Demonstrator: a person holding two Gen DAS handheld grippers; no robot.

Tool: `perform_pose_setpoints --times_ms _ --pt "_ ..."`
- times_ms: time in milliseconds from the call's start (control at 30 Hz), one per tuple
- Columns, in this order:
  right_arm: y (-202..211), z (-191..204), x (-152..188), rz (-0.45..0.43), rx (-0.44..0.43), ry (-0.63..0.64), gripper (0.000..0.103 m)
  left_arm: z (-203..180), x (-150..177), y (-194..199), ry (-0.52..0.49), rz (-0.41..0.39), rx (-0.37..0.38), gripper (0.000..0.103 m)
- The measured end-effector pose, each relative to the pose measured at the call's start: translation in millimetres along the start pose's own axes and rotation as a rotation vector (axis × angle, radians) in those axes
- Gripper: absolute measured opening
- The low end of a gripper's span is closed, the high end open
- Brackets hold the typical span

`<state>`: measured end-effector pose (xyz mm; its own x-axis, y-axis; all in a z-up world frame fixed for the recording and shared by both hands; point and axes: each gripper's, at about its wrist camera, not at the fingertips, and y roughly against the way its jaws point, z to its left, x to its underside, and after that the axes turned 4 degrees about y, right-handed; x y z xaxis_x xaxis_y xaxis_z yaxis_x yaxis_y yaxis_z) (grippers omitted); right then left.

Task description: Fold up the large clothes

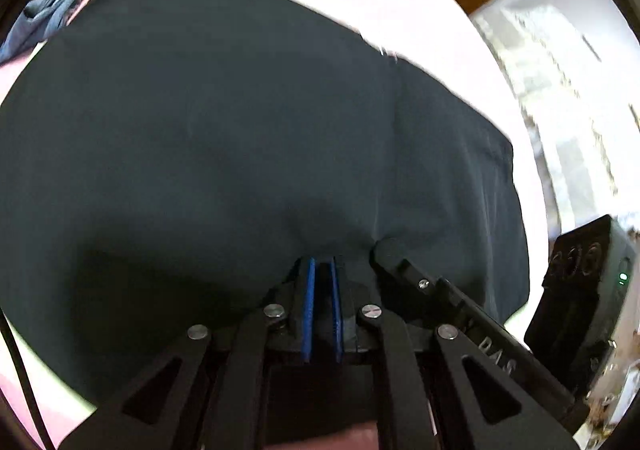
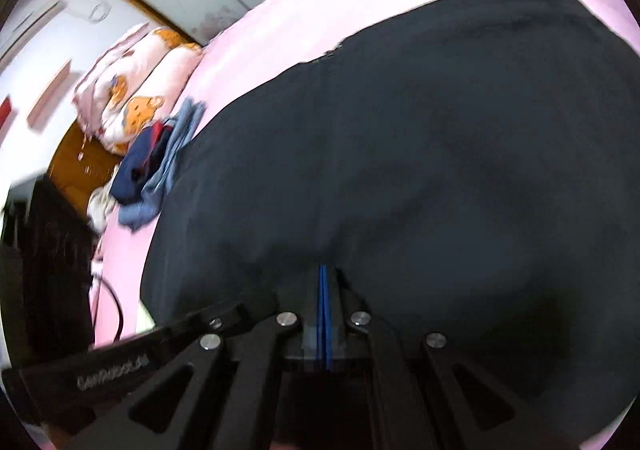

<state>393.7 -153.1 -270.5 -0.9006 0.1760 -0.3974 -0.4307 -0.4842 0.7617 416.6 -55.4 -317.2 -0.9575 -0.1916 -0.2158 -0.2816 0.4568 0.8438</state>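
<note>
Mid-fold, the left gripper (image 1: 322,270) and right gripper (image 2: 324,278) each have fingers pinching the near edge of the dark garment (image 1: 240,122) spread on the pink bed (image 2: 280,30); next, probably carrying it across evenly.

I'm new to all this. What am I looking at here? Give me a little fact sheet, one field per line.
Setting: a bed with a pink sheet
Main item: a large dark garment spread across the sheet
Left gripper: shut on the garment's near edge
Right gripper: shut on the same edge, close beside the left one
Other laundry: a heap of blue clothes lying beyond the garment
Bedding: a folded cartoon-print quilt at the far end of the bed
</note>
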Motion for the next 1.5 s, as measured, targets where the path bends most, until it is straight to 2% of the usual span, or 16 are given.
perform_pose_setpoints --times_ms 167,333,467,633,700,867,1000,1067,1200,1300,1333,1433,1500 --pt "-14.9 -15.6 -40.5 -0.055 -0.001 0.013 0.0 8.0 -45.1 -14.7 0.065 -0.061 0.068 0.005" --pt "-28.8 -15.8 -75.9 -0.071 -0.008 0.065 0.0 -5.2 -85.0 -32.1 0.04 -0.13 0.024 0.005" --pt "-25.1 -28.0 -91.9 -0.1 0.039 0.099 0.0 -2.0 -96.1 -33.9 0.029 -0.2 -0.011 0.004" --pt "-10.0 -56.3 -97.0 -0.126 0.017 0.098 0.0 16.5 -98.9 -30.5 0.024 -0.224 -0.009 0.001" --pt "1.2 -74.1 -98.7 -0.147 0.059 0.071 0.0 16.5 -100.0 -30.6 0.014 -0.242 -0.046 0.001" --pt "31.4 -127.3 -104.9 -0.203 0.178 -0.046 0.0 40.5 -106.0 -17.0 0.011 -0.298 -0.247 0.001" --pt "55.0 -157.3 -105.0 -0.231 0.351 -0.064 0.0 76.1 -108.5 -11.1 0.11 -0.301 -0.272 0.001" --pt "64.6 -171.1 -103.3 -0.244 0.417 -0.081 0.0 92.2 -108.6 -6.7 0.171 -0.307 -0.266 0.001" --pt "74.2 -175.3 -103.9 -0.262 0.528 -0.083 0.0 115.0 -107.9 6.4 0.232 -0.34 -0.314 0.001" --pt "78.6 -166.1 -107.7 -0.274 0.768 -0.05 0.0 117.8 -105.7 10.1 0.244 -0.347 -0.33 0.001" --pt "82.0 -166.2 -108.3 -0.284 0.79 -0.071 0.0 122.6 -105.7 15.1 0.248 -0.347 -0.332 0.001" --pt "100.1 -161.6 -107.8 -0.336 0.723 -0.14 0.0 115.1 -105.8 18.0 0.254 -0.333 -0.365 0.001" --pt "108.1 -149.9 -108.3 -0.353 0.718 -0.139 0.0 127.3 -110.1 37.4 0.265 -0.326 -0.383 0.003"
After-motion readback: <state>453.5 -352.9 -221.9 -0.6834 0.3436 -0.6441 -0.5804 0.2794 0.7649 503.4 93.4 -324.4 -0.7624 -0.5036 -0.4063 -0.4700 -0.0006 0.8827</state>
